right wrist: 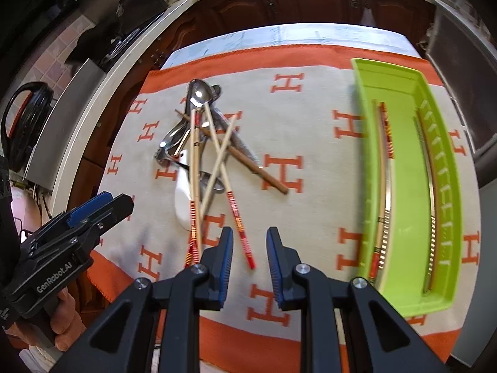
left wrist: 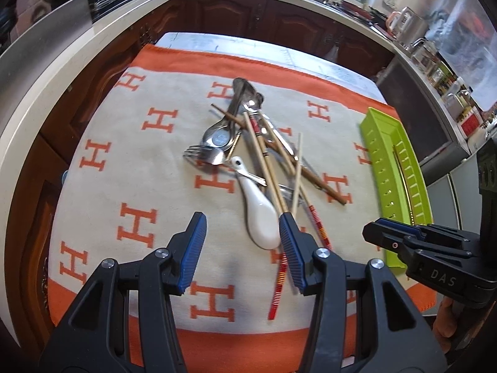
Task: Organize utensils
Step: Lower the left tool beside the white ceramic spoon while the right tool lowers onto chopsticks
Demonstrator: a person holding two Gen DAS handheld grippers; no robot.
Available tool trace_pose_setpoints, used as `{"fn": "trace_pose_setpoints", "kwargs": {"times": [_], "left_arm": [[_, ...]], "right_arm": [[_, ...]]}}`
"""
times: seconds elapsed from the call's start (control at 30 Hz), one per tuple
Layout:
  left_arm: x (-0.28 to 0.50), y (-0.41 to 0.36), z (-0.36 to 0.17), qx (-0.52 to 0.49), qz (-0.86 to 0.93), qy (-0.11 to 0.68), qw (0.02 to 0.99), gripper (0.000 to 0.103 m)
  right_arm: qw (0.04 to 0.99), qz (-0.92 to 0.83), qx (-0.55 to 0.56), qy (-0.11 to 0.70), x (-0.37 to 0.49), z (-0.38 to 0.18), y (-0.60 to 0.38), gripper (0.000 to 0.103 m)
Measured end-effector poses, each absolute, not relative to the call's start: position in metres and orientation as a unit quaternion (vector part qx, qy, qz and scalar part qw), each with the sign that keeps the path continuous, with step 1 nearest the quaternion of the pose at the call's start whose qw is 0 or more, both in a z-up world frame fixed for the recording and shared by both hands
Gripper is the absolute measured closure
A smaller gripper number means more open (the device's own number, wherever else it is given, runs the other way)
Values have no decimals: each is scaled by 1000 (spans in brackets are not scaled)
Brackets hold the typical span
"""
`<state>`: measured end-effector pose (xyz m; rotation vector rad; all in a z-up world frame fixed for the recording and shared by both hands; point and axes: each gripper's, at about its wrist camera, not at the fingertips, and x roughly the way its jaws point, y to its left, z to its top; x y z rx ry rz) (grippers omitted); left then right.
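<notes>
On the orange-and-cream blanket the job looks barely begun. Farthest left, the left gripper hangs over the near edge of the heap with its blue pads well apart and nothing between them. Just ahead of it lies the white ceramic spoon, and behind that a fork and several steel spoons tangled under crossed chopsticks, two of them with red-banded ends pointing toward me, plus one dark brown chopstick angled off toward the right. That whole pile is what remains to be sorted. Next comes the right gripper, its pads a narrow gap apart and empty, hovering over bare cloth beside the red-banded ends. Farthest right sits the lime-green plastic tray, well apart from the pile; a few chopsticks already lie along its length, one red-banded, so I would judge only a small share done.
</notes>
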<state>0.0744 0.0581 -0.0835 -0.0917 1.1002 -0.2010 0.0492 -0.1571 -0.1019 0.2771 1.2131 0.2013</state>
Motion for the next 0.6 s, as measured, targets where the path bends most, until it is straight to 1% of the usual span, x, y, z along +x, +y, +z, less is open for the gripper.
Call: {"fn": "trace_pose_setpoints", "kwargs": {"times": [0.4, 0.6], "left_arm": [[87, 64, -102, -48, -95, 539, 836, 57], [98, 69, -118, -70, -114, 559, 818, 58]], "right_arm": [[800, 97, 132, 578, 63, -113, -154, 81], [796, 91, 143, 580, 73, -119, -163, 81]]}}
